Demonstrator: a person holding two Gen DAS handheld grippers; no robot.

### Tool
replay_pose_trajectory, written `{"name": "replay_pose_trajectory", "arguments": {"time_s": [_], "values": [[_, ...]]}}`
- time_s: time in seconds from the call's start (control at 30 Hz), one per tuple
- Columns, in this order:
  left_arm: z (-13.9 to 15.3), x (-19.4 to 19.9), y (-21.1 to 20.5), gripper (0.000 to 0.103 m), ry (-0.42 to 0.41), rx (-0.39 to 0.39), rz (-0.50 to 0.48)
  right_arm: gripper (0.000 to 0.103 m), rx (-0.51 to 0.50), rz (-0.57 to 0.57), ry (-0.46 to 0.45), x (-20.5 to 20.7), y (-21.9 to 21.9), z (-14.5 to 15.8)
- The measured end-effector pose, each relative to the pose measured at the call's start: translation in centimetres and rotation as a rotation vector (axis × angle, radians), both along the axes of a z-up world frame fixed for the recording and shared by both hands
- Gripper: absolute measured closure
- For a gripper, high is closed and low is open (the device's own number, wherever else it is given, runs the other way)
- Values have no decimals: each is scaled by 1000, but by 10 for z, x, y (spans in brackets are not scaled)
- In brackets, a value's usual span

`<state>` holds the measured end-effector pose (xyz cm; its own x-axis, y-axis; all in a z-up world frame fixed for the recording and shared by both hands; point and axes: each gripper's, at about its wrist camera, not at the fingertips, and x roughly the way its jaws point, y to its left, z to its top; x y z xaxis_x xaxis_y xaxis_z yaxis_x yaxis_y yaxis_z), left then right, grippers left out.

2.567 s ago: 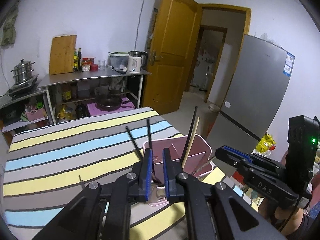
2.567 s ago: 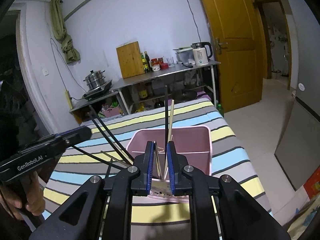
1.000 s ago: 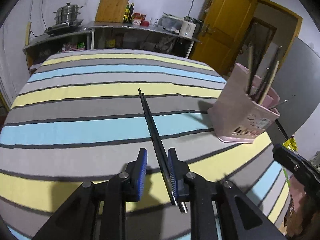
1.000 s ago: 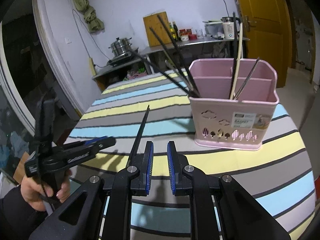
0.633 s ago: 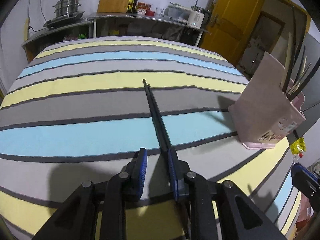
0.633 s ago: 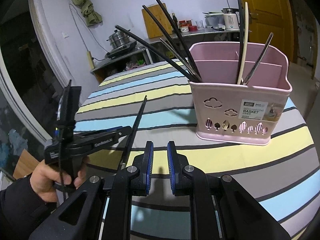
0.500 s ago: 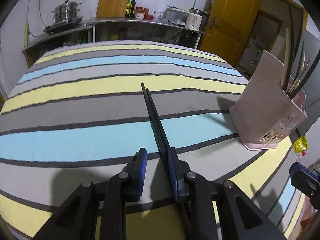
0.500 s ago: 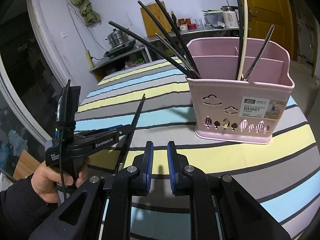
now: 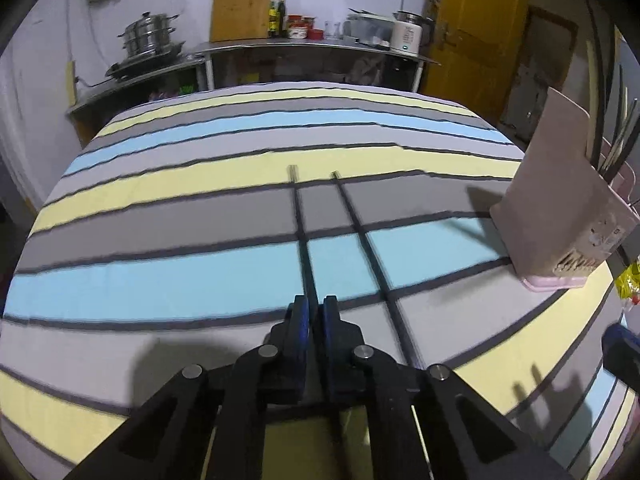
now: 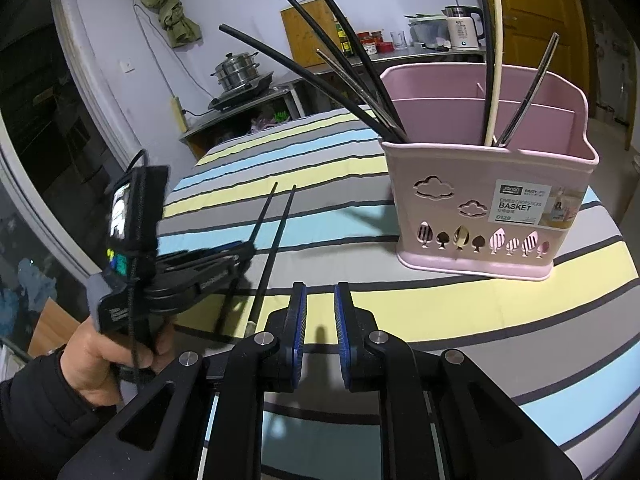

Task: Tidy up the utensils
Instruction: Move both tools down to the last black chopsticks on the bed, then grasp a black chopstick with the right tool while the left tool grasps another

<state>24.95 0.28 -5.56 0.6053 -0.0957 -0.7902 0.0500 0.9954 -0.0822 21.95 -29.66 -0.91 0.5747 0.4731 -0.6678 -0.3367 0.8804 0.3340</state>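
My left gripper is shut on one black chopstick that points forward over the striped tablecloth. A second black chopstick lies beside it on the cloth to the right. Both show in the right wrist view, the held one and the loose one, with the left gripper at the left. My right gripper is slightly open and empty, low over the table's near side. The pink chopstick basket stands ahead right and holds several black chopsticks, a pale one and metal utensils. It also shows in the left wrist view.
The striped tablecloth covers the round table. A steel counter with a cutting board, bottles, kettle and a steamer pot stands behind. A yellow door is at the back right.
The left gripper has closed on one chopstick of the pair. The two chopsticks, together before, now lie apart. The right gripper has moved closer to the basket.
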Motion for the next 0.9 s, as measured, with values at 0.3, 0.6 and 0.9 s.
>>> {"name": "replay_pose_trajectory", "arguments": {"time_s": [0.3,0.6,0.9], "values": [[0,-45,60,97,9,-59,146,89,-4,67,18,3,33,-11],[4,-27,85,95,35,-135,111,89,-54,127,31,31,80,-24],[-1,14,82,95,42,-109,50,89,-127,121,41,73,110,-37]]}}
